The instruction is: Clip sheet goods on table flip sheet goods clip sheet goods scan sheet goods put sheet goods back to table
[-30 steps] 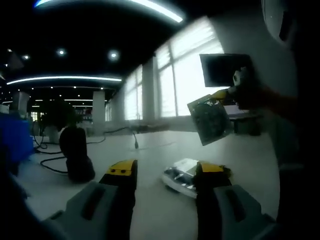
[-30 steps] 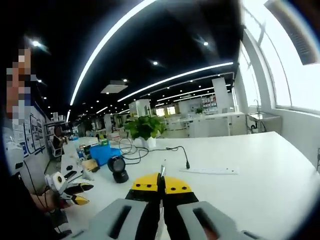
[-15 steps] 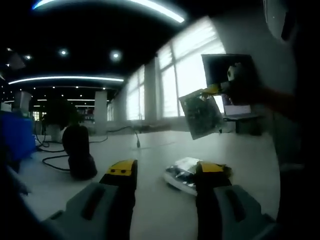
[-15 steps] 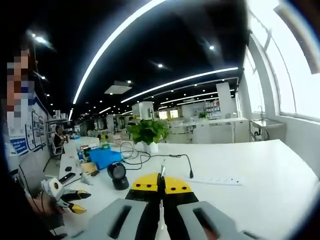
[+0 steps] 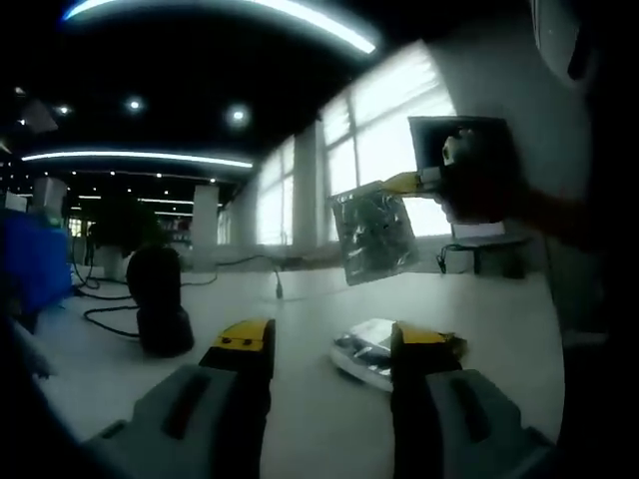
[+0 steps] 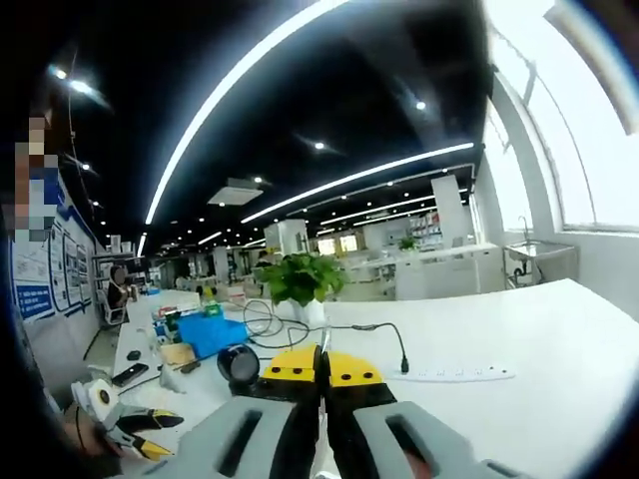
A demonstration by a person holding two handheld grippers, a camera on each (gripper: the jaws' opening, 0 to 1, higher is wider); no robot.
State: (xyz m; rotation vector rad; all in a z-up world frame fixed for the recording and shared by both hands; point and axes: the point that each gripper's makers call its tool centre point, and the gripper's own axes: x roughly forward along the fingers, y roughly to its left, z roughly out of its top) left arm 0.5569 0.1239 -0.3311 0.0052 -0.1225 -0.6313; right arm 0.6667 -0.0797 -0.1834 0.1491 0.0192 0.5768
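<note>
The sheet [image 5: 374,236] is pinched edge-on in the closed right gripper [image 6: 321,367], up in the air right of the scanner [image 5: 160,311]. It's best carried face-on toward the scanner and kept flat. The left gripper [image 5: 329,344] is held wide open, nothing in it

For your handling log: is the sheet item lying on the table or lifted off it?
Lifted: right tongs hold the sheet item by an edge above the table.

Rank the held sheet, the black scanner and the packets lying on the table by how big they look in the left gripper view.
1. Held sheet, though it hangs nearer the camera.
2. Black scanner and packets look about alike; no ranking between them.
</note>
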